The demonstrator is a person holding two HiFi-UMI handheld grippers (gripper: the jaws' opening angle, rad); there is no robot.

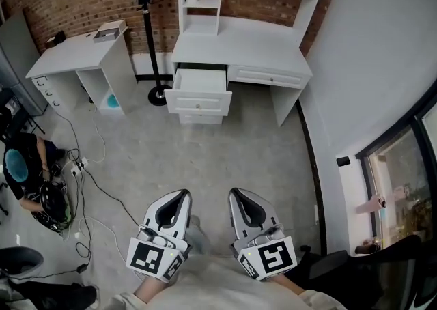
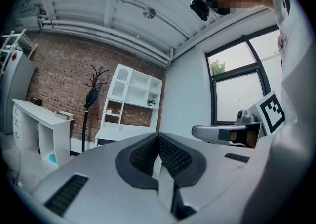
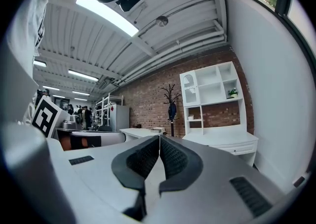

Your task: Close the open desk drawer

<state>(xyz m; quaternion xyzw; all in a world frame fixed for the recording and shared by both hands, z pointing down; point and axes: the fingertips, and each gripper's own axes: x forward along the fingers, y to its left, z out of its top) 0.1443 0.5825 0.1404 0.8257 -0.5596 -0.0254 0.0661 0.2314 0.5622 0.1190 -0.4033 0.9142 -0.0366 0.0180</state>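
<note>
The drawer (image 1: pixel 199 80) stands pulled out on the left of the far desk (image 1: pixel 239 46), well apart from both grippers. Left gripper (image 1: pixel 181 194) and right gripper (image 1: pixel 234 193) are clenched and empty. The drawer is judged rigid and free-sliding; push the front panel (image 1: pixel 198 104) squarely.

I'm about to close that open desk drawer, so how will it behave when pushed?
The open drawer looks like a rigid white box, so it should slide, not flex. Its inside appears bare, so probably light. Pushing off-centre might skew it; aim near its knob.

No words, numbers or brands can be read; the left tool (image 1: pixel 182 194) and right tool (image 1: pixel 234 193) carry only black-and-white square marker patterns.
</note>
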